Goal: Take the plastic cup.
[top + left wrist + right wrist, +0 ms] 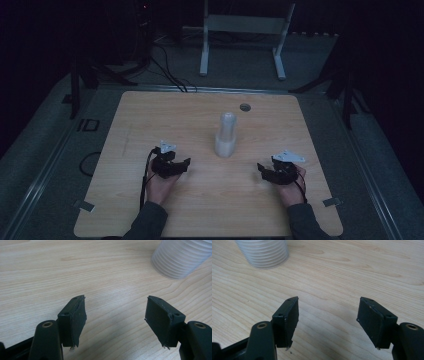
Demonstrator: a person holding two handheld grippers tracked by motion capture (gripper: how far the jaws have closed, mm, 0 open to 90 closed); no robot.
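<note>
Resting low on wooden table [150, 125], both grippers, one per hand, w/ stack of white ribbed cups [226, 135] standing upright between them, nearer table's middle.

Left gripper [184, 162]: held in left hand [159, 186], on table's left half, jaws aimed right twd cup stack; near it but apart, no contact. Jaws spread wide, nothing between, per left gripper view [115, 311]; just bare wood grain in gap. Black pads [75, 322] look worn, frayed at lower corners. Ribbed base of stack [178, 258] at upper right of that view, ahead and off to one side of jaws.

Right gripper [262, 169]: held in right hand [292, 190], on table's right half, jaws aimed left twd stack; also apart from it. Jaws wide open too in right gripper view [327, 311], empty, wood below. Stack's ribbed base [263, 253] at upper left there, ahead and off to side.

Grey three-cornered plate on top of each gripper; cable trailing from left one down along forearm. Dark sleeves [150, 220] coming in from bottom edge.

Elsewhere: small dark round grommet [244, 107] near table's far edge, behind stack. White metal frame [245, 35] on floor beyond table. Room dim, surroundings mostly dark; cables on floor at far left.
</note>
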